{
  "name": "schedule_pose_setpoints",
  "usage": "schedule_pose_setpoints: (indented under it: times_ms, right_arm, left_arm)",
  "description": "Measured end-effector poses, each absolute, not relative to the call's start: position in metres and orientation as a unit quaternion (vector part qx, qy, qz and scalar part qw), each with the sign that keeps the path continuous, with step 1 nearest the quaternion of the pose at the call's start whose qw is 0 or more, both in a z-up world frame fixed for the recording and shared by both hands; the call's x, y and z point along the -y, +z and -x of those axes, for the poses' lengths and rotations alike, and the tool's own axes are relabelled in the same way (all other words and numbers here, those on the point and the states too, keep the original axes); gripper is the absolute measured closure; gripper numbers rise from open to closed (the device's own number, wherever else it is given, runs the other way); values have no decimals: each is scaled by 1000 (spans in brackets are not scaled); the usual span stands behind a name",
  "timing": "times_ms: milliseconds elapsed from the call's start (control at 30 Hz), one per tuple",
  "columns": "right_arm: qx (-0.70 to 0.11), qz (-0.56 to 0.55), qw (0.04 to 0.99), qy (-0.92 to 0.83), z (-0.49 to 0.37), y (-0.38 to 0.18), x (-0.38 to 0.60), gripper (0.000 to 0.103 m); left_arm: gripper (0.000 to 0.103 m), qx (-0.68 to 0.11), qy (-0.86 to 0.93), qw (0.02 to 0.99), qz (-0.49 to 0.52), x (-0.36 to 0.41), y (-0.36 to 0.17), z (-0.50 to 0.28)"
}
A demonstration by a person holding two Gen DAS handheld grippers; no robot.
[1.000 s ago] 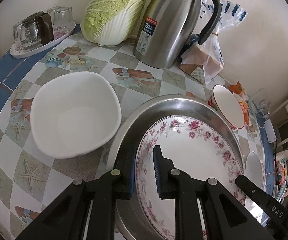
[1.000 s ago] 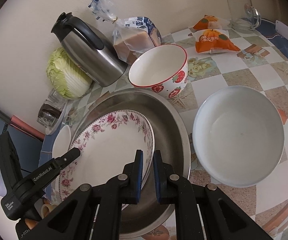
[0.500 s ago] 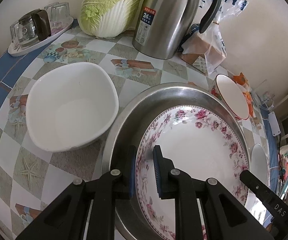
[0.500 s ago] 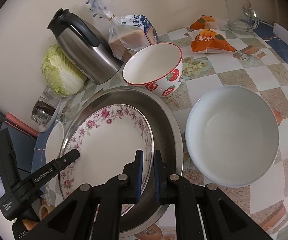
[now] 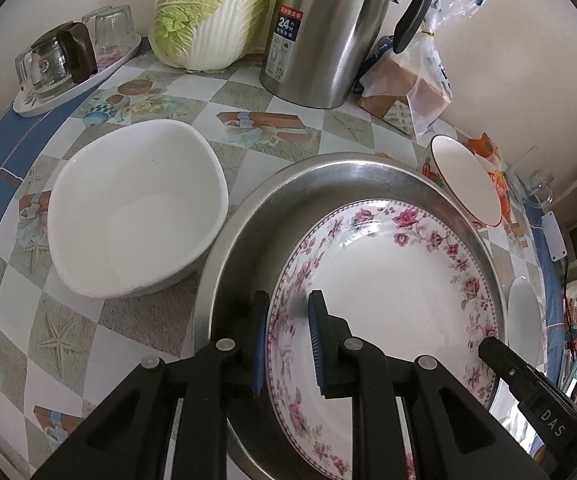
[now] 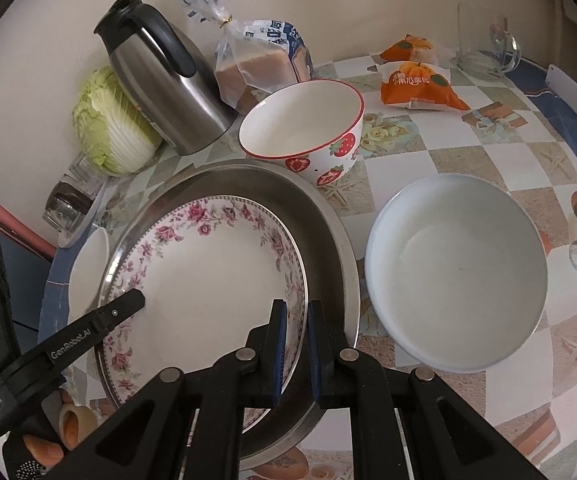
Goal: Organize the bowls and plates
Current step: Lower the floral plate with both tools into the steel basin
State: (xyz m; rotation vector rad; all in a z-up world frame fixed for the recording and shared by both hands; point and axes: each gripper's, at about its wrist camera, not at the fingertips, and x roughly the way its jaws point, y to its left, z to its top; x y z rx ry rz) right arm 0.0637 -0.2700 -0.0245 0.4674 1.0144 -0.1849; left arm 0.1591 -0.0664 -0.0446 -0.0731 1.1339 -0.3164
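A floral-rimmed plate (image 5: 388,292) (image 6: 216,276) lies inside a wide steel basin (image 5: 328,164) (image 6: 248,172). My left gripper (image 5: 288,300) is shut on the plate's left rim, one pad outside and one over the inside. My right gripper (image 6: 297,308) is shut on the opposite rim. A white bowl (image 5: 136,208) sits left of the basin. Another white bowl (image 6: 456,272) sits to its right. A strawberry-patterned bowl (image 6: 304,124) stands behind the basin.
Along the wall stand a steel thermos jug (image 5: 328,32), a cabbage (image 5: 216,8) and a bagged loaf (image 6: 260,64). A tray of glasses (image 5: 68,64) sits at the far left. Orange snack packets (image 6: 420,84) and a glass mug (image 6: 484,40) are at the far right.
Both grippers keep their hold on the floral plate. The views have tilted slightly, and the plate lies a little further into the basin.
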Motion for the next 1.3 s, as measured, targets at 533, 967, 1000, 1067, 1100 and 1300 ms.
schedule_pose_setpoints:
  times_ms: [533, 967, 1000, 1067, 1100, 1300]
  right_arm:
    - [-495, -187, 844, -93, -66, -21, 262, 90]
    - [-493, -184, 846, -84, -66, -19, 260, 90]
    - [-493, -184, 846, -84, -66, -18, 261, 90]
    - [-493, -183, 846, -85, -66, -18, 261, 90]
    - [-492, -182, 847, -86, -66, -17, 261, 90]
    - [-486, -179, 851, -86, -63, -10, 262, 90]
  left_arm:
    - [84, -540, -133, 830, 22, 67, -44, -157]
    - [82, -543, -121, 830, 19, 64, -44, -157]
    - [82, -544, -121, 830, 19, 64, -44, -157]
    - [82, -546, -120, 829, 18, 64, -43, -157]
    - [82, -546, -119, 829, 17, 64, -43, -157]
    - [82, -546, -116, 830, 14, 63, -39, -155]
